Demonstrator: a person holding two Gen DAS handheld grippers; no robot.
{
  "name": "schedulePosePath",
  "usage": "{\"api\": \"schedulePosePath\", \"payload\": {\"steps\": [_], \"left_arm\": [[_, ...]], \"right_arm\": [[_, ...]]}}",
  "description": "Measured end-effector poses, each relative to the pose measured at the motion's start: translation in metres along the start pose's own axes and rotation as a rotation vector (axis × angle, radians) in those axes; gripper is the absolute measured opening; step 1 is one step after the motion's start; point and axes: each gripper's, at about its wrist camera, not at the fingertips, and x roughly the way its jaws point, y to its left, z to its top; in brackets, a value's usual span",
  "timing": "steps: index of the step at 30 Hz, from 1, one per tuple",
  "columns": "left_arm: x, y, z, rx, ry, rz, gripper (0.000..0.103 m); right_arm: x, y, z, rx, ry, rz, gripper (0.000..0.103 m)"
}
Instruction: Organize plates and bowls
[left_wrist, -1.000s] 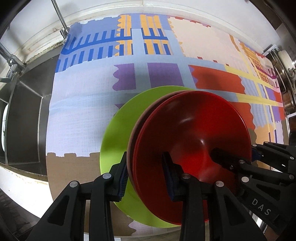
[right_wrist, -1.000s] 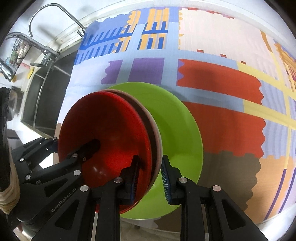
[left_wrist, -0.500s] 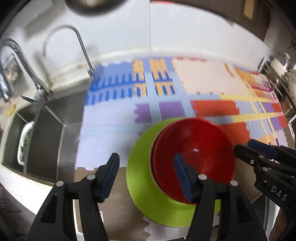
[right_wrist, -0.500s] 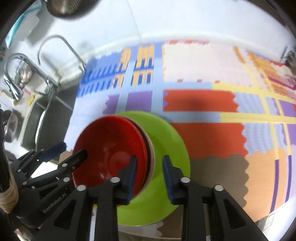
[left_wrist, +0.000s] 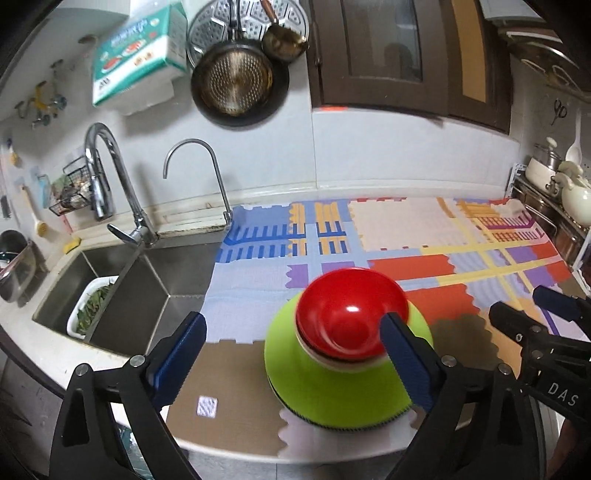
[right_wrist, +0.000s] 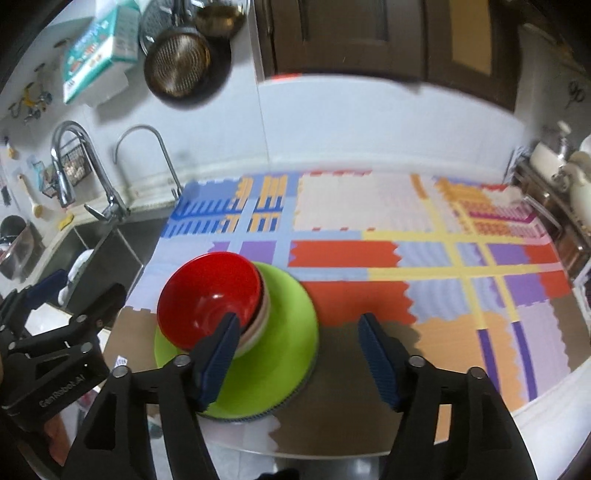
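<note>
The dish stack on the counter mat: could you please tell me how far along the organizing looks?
Apparently done: the red bowl sits nested in a pale bowl on the green plate, all on the mat. In hand: nothing; the left gripper and right gripper are open. No other loose dishes show there.

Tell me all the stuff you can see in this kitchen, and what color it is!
red bowl: 1, red, top of the stack on the green plate
pale bowl: 1, pinkish cream, under the red bowl, only its rim shows
green plate: 1, lime green, near the counter's front edge
mat: 1, many-coloured patches, covering the counter
sink: 1, steel, left of the mat
white basket: 1, white, holding greens, in the sink
taps: 2, silver, behind the sink
pans: several, dark and brassy, hanging on the wall
tissue pack: 1, white and teal, on the wall
left gripper: 1, black with blue fingers, open
right gripper: 1, black with blue fingers, open
</note>
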Motion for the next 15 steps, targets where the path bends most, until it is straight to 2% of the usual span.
{"api": "schedulePosePath", "payload": {"steps": [8,15], "left_arm": [[-0.063,-0.029,-0.043,0.022,-0.061,0.025,0.099],[-0.116,-0.044,-0.078,0.006,-0.089,0.02,0.103]], "right_arm": [[-0.068,-0.023,-0.048,-0.023,-0.189,-0.043,0.081],[-0.116,-0.036,-0.088,-0.021,-0.233,-0.047,0.082]]}}
